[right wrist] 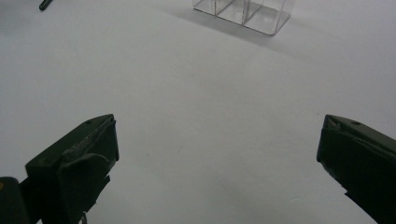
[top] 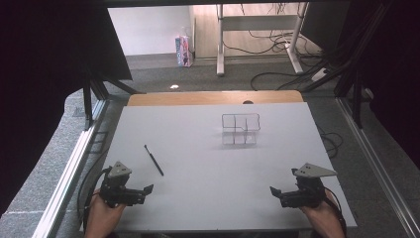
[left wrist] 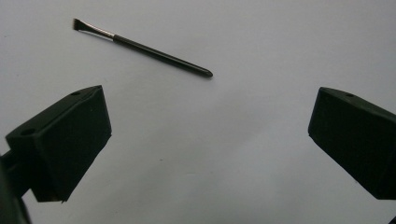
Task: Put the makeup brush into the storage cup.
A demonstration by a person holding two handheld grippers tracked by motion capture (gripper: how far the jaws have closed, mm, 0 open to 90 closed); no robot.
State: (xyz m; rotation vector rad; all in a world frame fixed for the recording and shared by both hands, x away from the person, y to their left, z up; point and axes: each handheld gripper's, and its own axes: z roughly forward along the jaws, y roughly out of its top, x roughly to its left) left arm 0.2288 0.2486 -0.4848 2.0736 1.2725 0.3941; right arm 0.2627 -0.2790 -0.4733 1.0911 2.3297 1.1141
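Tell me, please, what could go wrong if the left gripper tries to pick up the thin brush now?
1. The brush is very thin and lies flat on the white table, so the jaws of the left gripper may slip over it or roll it away.
2. The clear organizer looks light and hard to see; a gripper could knock it over.

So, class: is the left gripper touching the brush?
Apart. In the left gripper view, bare table lies between the open left gripper and the brush.
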